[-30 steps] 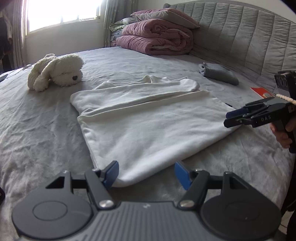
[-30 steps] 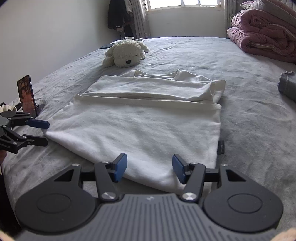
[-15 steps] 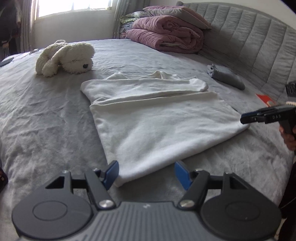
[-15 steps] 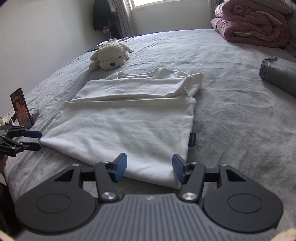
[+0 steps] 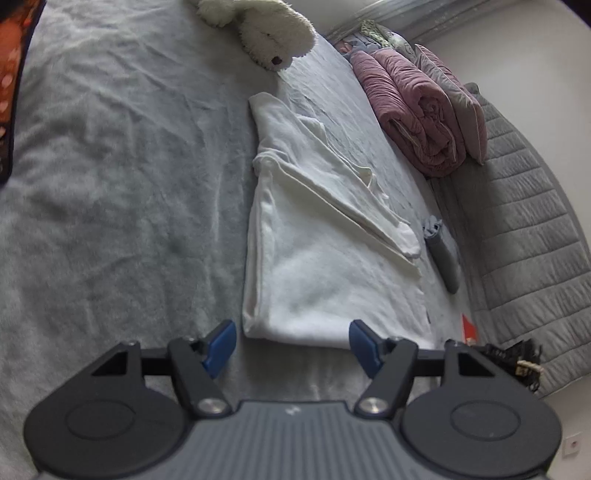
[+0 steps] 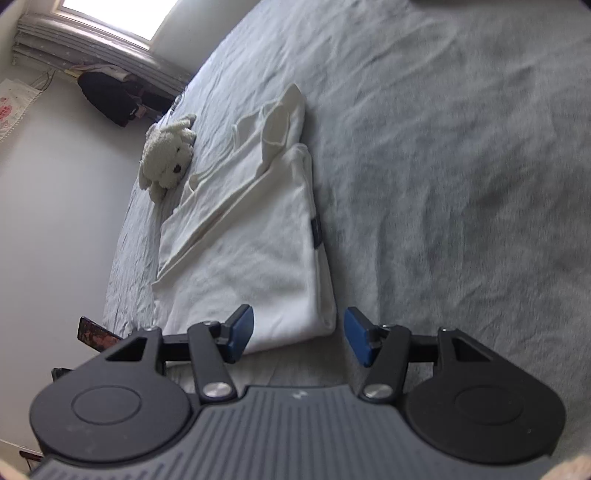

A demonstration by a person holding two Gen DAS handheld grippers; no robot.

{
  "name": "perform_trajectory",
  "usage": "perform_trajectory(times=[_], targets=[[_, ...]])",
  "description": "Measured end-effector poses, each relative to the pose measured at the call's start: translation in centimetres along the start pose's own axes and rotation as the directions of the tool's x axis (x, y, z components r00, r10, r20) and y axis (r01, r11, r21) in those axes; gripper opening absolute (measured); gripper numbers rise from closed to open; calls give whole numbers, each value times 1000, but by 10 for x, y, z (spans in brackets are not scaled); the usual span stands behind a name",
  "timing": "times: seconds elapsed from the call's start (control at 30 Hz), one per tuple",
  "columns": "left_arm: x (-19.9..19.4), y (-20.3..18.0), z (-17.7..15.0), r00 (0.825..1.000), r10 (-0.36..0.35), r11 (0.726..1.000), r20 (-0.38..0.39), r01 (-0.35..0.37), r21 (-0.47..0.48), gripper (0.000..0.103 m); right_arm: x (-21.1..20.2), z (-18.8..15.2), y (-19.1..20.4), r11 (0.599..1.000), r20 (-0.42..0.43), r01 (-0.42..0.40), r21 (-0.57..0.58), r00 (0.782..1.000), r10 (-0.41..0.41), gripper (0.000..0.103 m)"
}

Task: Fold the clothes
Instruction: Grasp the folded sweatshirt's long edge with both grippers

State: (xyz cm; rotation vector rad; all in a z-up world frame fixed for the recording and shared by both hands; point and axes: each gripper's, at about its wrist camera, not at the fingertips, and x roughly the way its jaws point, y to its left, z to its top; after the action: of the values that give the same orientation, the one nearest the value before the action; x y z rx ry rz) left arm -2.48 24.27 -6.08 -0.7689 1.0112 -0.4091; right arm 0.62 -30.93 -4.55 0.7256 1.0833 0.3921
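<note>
A white sweatshirt (image 5: 325,258) lies flat on the grey bed, its sleeves folded across the chest. My left gripper (image 5: 290,345) is open, and the garment's near left hem corner lies between its blue pads. In the right wrist view the same sweatshirt (image 6: 251,251) stretches away. My right gripper (image 6: 299,336) is open too, with the near right hem corner between its fingers. A small dark label (image 6: 316,232) shows on the sweatshirt's right edge. Both views are rolled sideways.
A white plush dog (image 5: 266,26) lies past the collar. Folded pink quilts (image 5: 413,110) and a pillow rest against the grey padded headboard (image 5: 524,229). A folded grey garment (image 5: 443,258) lies on the right. A phone (image 6: 94,334) stands at the bed's left edge.
Both grippers have dropped toward the hem and rolled sideways, so each now straddles a hem corner. Each gripper has left the other's view. The sweatshirt has not moved.
</note>
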Motion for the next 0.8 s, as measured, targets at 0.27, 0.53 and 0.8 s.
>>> perform_trajectory(times=[0.27, 0.53, 0.8], targets=[[23, 14, -6, 996, -63, 983, -58, 52, -174, 56, 7, 3, -8, 994, -32, -46, 101, 998, 50, 59], [37, 18, -7, 997, -70, 968, 17, 72, -241, 42, 16, 4, -15, 988, -1, -88, 128, 996, 89, 58], [43, 21, -5, 994, -73, 954, 86, 95, -285, 34, 20, 6, -19, 981, 42, -124, 147, 992, 119, 58]])
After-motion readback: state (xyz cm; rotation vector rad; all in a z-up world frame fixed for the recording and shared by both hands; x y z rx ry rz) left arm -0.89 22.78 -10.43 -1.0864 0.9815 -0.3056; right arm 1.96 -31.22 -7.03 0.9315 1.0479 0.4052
